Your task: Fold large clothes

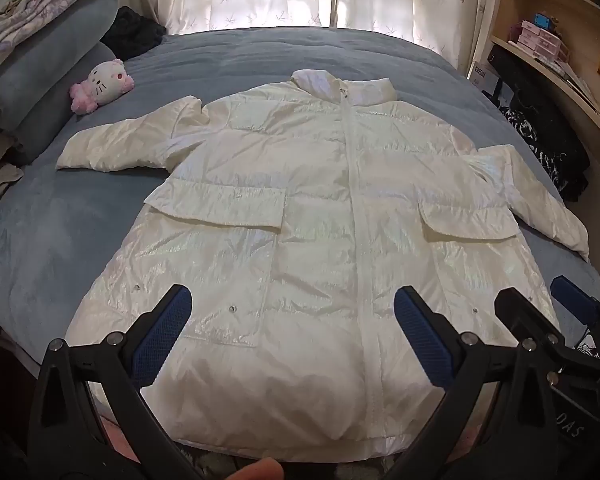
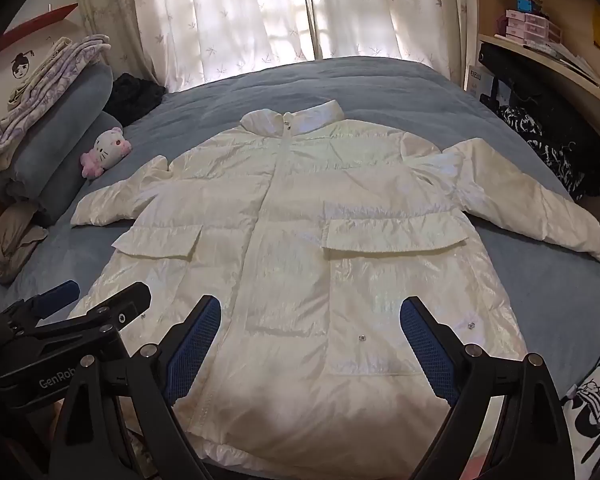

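Note:
A large shiny white puffer jacket (image 1: 308, 208) lies spread flat, front up, on a blue bed (image 1: 240, 52), collar toward the window, both sleeves out to the sides. It also shows in the right wrist view (image 2: 300, 248). My left gripper (image 1: 292, 300) is open and empty, hovering above the jacket's hem. My right gripper (image 2: 310, 312) is open and empty above the hem too, to the right of the left one. The right gripper shows at the right edge of the left wrist view (image 1: 540, 300); the left gripper shows at the left of the right wrist view (image 2: 100, 296).
A pink and white cat plush (image 1: 102, 84) lies at the bed's left by stacked pillows and folded bedding (image 1: 40, 40). A dark garment (image 1: 136, 30) lies at the head. Wooden shelves with boxes (image 1: 548, 40) stand at the right, dark clothes (image 1: 548, 144) below. Curtains (image 2: 280, 12) hang behind.

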Demonstrator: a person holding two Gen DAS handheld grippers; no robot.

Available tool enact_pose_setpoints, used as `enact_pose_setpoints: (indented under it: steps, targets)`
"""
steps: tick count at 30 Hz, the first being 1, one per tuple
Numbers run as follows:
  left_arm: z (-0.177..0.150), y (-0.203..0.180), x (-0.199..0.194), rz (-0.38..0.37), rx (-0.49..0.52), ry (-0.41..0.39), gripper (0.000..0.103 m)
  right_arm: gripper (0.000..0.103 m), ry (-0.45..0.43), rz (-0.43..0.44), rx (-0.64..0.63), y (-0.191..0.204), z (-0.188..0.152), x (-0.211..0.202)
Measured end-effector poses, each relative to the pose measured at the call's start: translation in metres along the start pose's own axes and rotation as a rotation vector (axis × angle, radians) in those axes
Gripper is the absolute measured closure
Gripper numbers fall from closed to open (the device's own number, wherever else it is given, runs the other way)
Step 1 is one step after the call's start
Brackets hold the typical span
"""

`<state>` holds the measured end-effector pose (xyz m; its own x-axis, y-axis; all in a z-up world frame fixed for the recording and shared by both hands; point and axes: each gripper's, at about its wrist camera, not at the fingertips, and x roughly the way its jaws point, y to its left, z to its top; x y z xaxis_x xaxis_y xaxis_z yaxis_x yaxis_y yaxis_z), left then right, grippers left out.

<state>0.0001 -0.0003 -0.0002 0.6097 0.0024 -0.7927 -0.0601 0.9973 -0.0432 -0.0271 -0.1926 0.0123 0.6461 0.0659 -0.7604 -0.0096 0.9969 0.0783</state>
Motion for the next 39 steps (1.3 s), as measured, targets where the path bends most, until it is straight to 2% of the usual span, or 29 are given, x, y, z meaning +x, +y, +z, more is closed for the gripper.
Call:
enact_pose_setpoints:
  steps: [6, 39]
  targets:
    - [-0.008, -0.003, 0.000, 0.024, 0.020, -0.017, 0.003, 0.011, 0.005, -0.017, -0.007, 0.004, -0.002, 0.000]
    - [-0.008, 0.002, -0.011, 0.013, 0.010, -0.013, 0.005, 0.011, -0.001, 0.007, -0.005, 0.006, -0.010, -0.009]
